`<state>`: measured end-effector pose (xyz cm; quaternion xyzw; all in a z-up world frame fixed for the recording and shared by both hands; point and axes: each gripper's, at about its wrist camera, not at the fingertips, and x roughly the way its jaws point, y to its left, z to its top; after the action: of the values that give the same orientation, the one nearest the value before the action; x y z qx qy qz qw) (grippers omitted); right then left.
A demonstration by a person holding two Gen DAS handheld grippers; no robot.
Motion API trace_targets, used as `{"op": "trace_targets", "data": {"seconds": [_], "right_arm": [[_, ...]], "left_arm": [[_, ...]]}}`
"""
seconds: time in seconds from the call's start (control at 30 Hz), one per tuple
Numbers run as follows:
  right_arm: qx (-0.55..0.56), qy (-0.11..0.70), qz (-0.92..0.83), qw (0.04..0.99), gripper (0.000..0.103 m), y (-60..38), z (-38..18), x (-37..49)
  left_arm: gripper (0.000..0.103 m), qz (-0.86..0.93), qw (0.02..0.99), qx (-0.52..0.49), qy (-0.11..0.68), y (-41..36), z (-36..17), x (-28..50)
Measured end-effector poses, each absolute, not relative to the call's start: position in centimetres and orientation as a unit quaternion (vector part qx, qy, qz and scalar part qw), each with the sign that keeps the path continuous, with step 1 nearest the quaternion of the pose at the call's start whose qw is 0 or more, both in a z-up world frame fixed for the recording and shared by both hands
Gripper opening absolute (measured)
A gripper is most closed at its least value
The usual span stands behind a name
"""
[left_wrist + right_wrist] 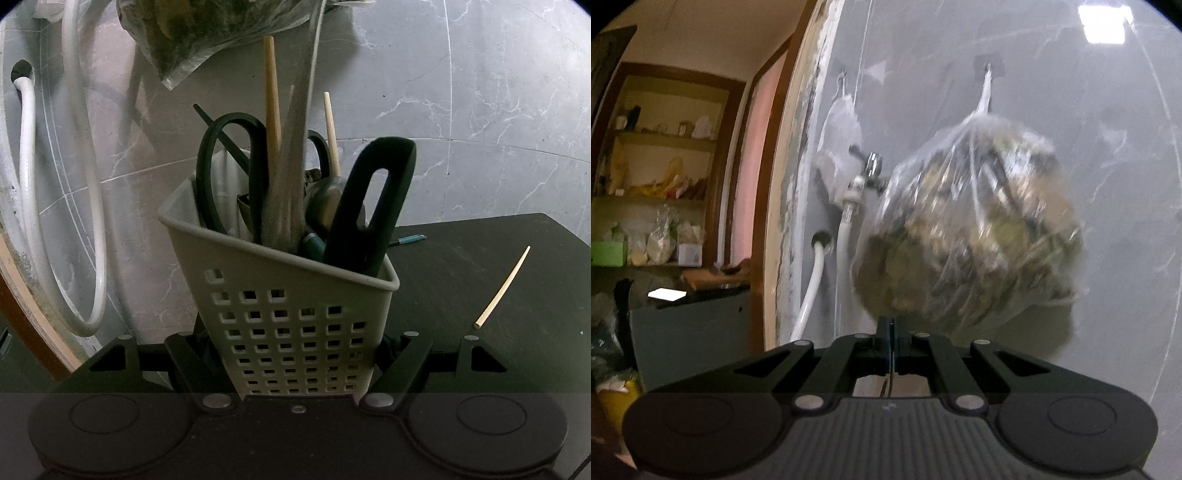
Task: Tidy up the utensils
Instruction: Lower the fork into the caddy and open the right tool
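In the left wrist view my left gripper (295,354) is shut on a grey perforated utensil basket (291,314), one finger (184,360) on each side of its lower part. The basket holds black scissors (229,173), wooden chopsticks (272,107), a black looped handle (373,206), a metal spoon (325,199) and a blurred grey utensil (291,177). A loose chopstick (503,288) and a teal-handled tool (408,240) lie on the dark counter (480,251). In the right wrist view my right gripper (891,341) is shut on a thin dark blade-like utensil (891,354), raised in front of a hanging bag.
A clear plastic bag of greenish contents (971,236) hangs from a hook on the grey marble wall (480,92). White hoses (33,206) and a tap (871,166) are at the wall's left. A doorway and shelves (661,166) lie further left.
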<state>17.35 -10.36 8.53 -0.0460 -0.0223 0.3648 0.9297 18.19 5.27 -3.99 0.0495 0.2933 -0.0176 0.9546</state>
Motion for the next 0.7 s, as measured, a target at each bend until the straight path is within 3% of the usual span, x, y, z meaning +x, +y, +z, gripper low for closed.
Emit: {"op": "trace_targets", "data": {"seconds": [0.23, 0.33, 0.4, 0.47, 0.7], "right_arm": [[-0.056, 0.031, 0.378, 0.924, 0.005, -9.5, 6.4, 18.5], [-0.052, 0.04, 0.379, 0.923, 0.014, -9.5, 5.9, 18.8], [-0.05, 0.049, 0.38, 0.922, 0.037, -9.6, 5.8, 19.1], [-0.043, 0.056, 0.379, 0.923, 0.05, -9.8, 5.5, 19.4], [-0.025, 0.069, 0.374, 0.925, 0.062, -10.7, 5.1, 20.0]], "left_arm": [[0.077, -0.018, 0.955, 0.049, 0.293, 5.3, -4.0, 18.2], [0.077, -0.018, 0.954, 0.05, 0.294, 5.3, -4.0, 18.3], [0.077, -0.018, 0.954, 0.05, 0.294, 5.3, -4.0, 18.3], [0.077, -0.018, 0.954, 0.05, 0.294, 5.3, -4.0, 18.3], [0.077, -0.018, 0.954, 0.051, 0.295, 5.3, -4.1, 18.3]]}}
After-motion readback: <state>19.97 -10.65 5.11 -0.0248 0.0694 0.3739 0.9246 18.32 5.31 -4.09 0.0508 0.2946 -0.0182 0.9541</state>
